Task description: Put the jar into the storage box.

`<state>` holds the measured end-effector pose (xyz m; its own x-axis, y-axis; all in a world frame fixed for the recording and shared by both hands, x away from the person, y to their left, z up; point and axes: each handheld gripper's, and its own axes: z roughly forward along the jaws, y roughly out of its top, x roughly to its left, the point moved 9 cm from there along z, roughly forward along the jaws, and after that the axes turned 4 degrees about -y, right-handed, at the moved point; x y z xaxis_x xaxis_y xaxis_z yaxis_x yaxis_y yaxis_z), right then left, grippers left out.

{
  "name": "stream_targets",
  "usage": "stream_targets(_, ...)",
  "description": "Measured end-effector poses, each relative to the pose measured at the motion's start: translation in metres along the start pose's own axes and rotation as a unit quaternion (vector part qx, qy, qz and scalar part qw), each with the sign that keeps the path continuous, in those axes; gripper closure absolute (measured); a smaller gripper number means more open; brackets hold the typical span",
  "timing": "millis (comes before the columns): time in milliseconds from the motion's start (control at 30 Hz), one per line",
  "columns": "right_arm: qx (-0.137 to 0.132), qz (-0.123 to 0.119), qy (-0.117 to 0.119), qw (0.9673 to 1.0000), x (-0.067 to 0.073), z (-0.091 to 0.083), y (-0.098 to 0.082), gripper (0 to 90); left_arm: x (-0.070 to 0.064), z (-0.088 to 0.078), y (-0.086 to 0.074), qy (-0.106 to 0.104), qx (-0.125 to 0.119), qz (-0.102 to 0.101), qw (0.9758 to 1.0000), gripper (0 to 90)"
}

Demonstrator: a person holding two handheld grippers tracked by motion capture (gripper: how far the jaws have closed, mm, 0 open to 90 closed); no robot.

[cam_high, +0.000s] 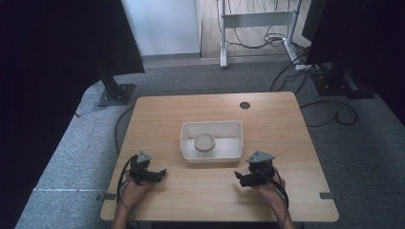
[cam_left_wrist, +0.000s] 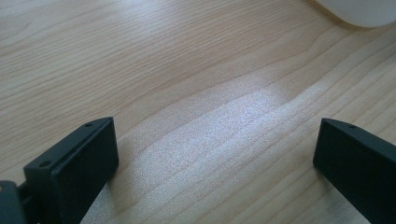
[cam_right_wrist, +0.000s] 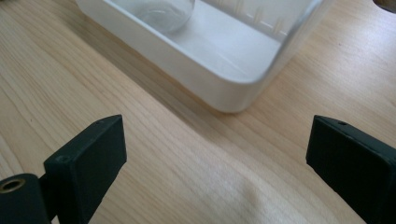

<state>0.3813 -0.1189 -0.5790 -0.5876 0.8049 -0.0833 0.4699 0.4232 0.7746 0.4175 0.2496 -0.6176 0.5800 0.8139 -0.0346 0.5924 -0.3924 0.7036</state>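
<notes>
A white tray [cam_high: 212, 141] is set near the middle of the table [cam_high: 167, 114], and a round cup [cam_high: 204, 142] is seen standing inside it, toward its left half and close to its near wall. The left gripper [cam_high: 160, 174] is held low over the table at the tray's near-left, and the right gripper [cam_high: 239, 177] at its near-right, each turned inward toward the other. In both gripper views the jaws are spread wide with nothing between them but bare wood. From the right gripper, the tray's rounded near corner [cam_right_wrist: 233, 100] lies just ahead and slightly left, with the cup's clear base [cam_right_wrist: 163, 14] farther back along the near wall; from the left gripper, only a white edge of the tray [cam_left_wrist: 364, 11] is caught at the upper right, so the tray lies ahead and to its right. The cup appears to be upright, its axis vertical, though its rim is too small in the high view to be sure. The left gripper is judged somewhat nearer the cup, since the cup sits left of the tray's centre; either would have to be brought over the near wall.
</notes>
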Motion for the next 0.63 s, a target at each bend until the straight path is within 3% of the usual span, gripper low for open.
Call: stream_targets(633,0.037,0.008,-0.014,0.9992,-0.006,-0.005,-0.045,4.7,0.0,0.0,0.0,0.001,0.0,-0.001,1.0,0.0)
